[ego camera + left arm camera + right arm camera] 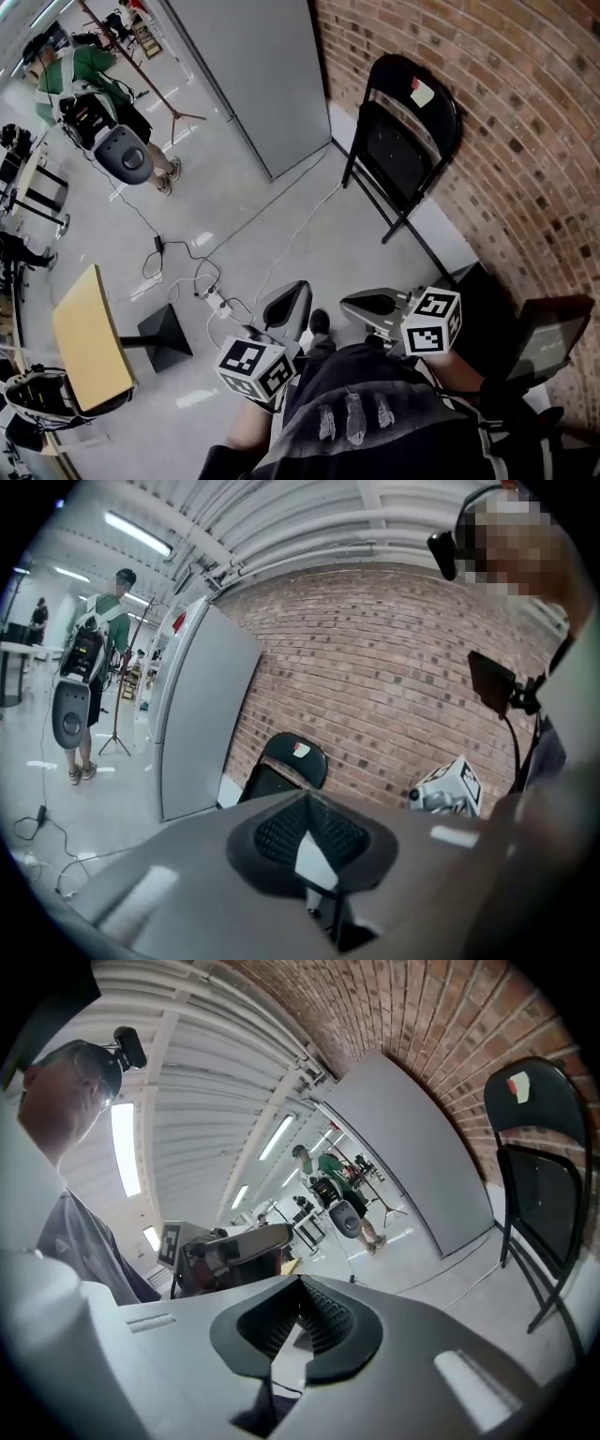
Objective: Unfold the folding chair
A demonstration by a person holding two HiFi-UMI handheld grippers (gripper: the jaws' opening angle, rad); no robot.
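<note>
No words, numbers or brand names can be read anywhere. A small pale label with a red corner [421, 92] is stuck on the backrest of the black metal folding chair [403, 141], but any print on it is too small to be made out. Black-and-white square marker patterns are carried on the white cube [253, 367] of the left gripper [289, 305] and on the matching cube [432, 322] of the right gripper [372, 305]; these are blocky codes, not letters or digits.
</note>
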